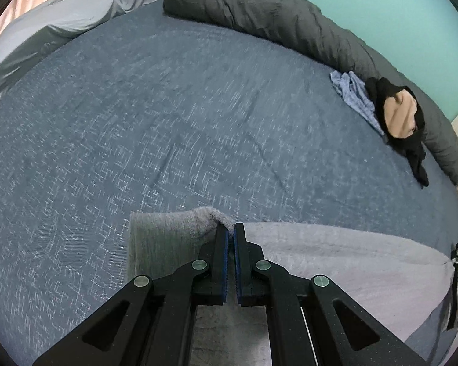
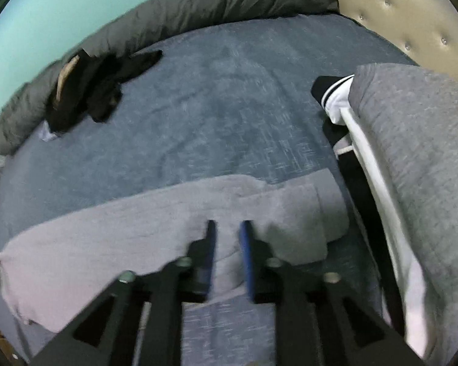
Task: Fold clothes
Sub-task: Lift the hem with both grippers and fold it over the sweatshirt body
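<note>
Grey garment [image 1: 336,262] lies across lower frame on the blue bed sheet [image 1: 168,122]. Left gripper [image 1: 231,231] pinches its fuzzy edge, closed. Right gripper [image 2: 227,228] stands apart, nothing clamped. Risk: with only 1 corner held, fold edge may sag crooked or bunch.

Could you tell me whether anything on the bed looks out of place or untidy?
Yes: a black garment and a blue cloth lie crumpled against the rolled dark duvet at the far edge, unfolded, unlike the grey garment spread flat.
</note>
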`<state>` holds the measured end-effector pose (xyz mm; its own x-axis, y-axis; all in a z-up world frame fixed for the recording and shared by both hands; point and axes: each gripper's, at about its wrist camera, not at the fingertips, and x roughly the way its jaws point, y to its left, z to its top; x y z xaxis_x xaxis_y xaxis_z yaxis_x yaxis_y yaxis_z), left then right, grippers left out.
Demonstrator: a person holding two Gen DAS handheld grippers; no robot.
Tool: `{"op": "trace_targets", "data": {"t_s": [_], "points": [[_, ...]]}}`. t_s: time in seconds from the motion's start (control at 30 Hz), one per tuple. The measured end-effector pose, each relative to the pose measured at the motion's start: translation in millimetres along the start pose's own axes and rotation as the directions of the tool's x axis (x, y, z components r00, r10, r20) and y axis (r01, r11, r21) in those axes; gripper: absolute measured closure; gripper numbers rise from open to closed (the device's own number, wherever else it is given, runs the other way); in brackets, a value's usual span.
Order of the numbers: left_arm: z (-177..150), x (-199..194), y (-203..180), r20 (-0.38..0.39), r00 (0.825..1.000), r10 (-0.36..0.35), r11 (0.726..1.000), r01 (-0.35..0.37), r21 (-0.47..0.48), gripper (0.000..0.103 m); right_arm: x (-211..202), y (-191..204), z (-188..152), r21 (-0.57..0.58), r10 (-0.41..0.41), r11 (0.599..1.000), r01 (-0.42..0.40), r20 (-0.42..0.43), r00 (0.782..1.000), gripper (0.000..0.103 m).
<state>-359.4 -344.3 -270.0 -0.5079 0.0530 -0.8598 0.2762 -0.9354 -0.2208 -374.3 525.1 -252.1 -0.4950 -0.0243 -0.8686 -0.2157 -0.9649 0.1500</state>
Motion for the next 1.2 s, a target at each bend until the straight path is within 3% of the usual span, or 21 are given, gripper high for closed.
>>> {"op": "trace_targets", "data": {"t_s": [0.07,0.27,0.43,0.53,0.63,0.73,0.8,0.9,1.2], "points": [[-1.7,4.1,2.3,-0.007,1.0,0.005,1.0,-0.005,0.003,0.1,6.1,-9.6,-3.1,0.031,0.006,0.999,-0.006,0.005,1.0,0.052],[-4.9,16.7,1.9,-0.019,1.0,0.019,1.0,-0.019,0.012,0.1,29.4,-25.3,-23.2,0.118,0.048,0.992,-0.041,-0.059,0.997,0.051],[-7.3,19.7,1.3,-0.024,0.999,0.028,0.999,-0.028,0.018,0.1,36.8,-40.2,-27.2,0.212,0.041,0.977,-0.033,-0.032,0.999,0.051],[-7.2,21.0,0.3,-0.024,0.999,0.033,0.999,-0.032,0.026,0.1,29.9,-33.9,-23.2,0.158,-0.018,0.987,0.014,0.02,1.0,0.051],[-6.3,23.0,0.0,-0.025,0.999,0.037,0.999,-0.036,0.027,0.1,36.6,-20.3,-16.8,0.088,0.006,0.996,-0.006,-0.007,1.0,0.051],[-6.5,26.1,-0.4,-0.029,0.999,0.042,0.999,-0.041,0.027,0.1,47.7,3.6,-15.5,-0.043,-0.062,0.997,0.061,-0.031,0.998,0.051],[-7.0,27.0,-0.4,-0.032,0.999,0.044,0.999,-0.043,0.028,0.1,55.0,14.3,-19.3,-0.115,-0.118,0.987,0.112,-0.045,0.992,0.073],[-7.0,27.0,0.2,-0.034,0.998,0.044,0.999,-0.043,0.03,0.1,54.6,13.4,-22.7,-0.113,-0.12,0.987,0.116,-0.029,0.992,0.088],[-0.4,1.6,6.7,0.036,0.999,0.029,0.999,-0.03,0.016,0.1,-10.1,8.1,-16.4,-0.116,-0.093,0.987,0.111,0.148,0.985,0.092]]}}
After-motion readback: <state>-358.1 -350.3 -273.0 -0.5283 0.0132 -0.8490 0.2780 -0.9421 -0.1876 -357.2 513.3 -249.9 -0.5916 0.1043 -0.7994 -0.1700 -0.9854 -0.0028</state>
